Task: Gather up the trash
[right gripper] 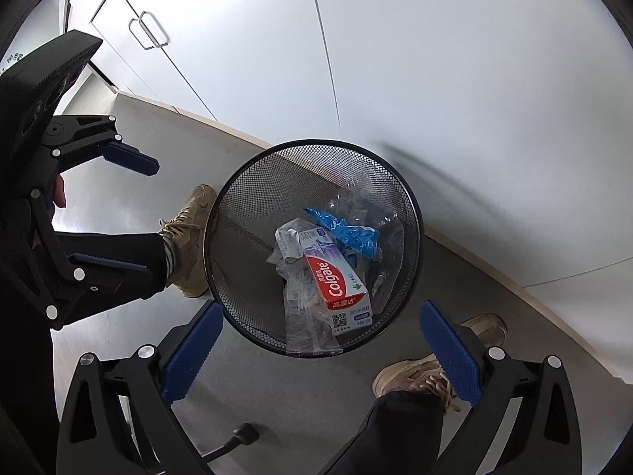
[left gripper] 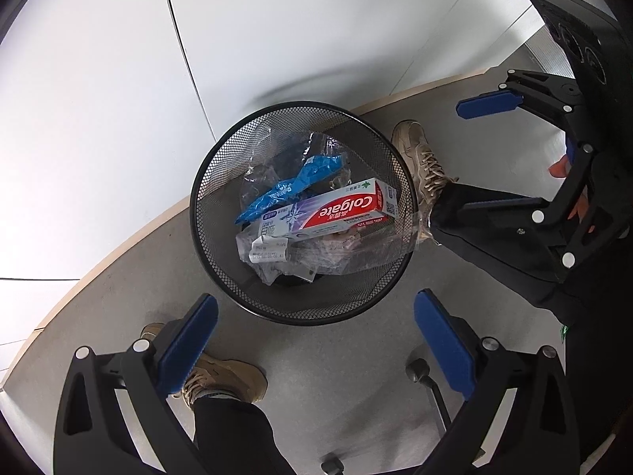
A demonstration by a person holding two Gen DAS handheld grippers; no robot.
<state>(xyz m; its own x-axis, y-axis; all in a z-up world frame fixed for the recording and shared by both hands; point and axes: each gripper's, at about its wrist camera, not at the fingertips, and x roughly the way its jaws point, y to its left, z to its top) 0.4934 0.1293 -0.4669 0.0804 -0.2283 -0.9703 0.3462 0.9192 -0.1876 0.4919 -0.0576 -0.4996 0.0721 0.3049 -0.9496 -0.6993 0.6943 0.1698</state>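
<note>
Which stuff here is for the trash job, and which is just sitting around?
For the job: mesh wastebasket, Colgate toothpaste box, blue wrapper, clear plastic bag, crumpled receipt.

Just around: tan shoes, chair caster, white cabinets.

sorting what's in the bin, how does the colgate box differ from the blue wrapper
The Colgate box is a rigid, straight-edged carton in red, white and purple; the blue wrapper is soft, crumpled film in one colour. The Colgate box lies on top of the pile, partly across the blue wrapper, which is tucked beneath one end. Both lie inside the black mesh bin, among clear plastic.
</note>
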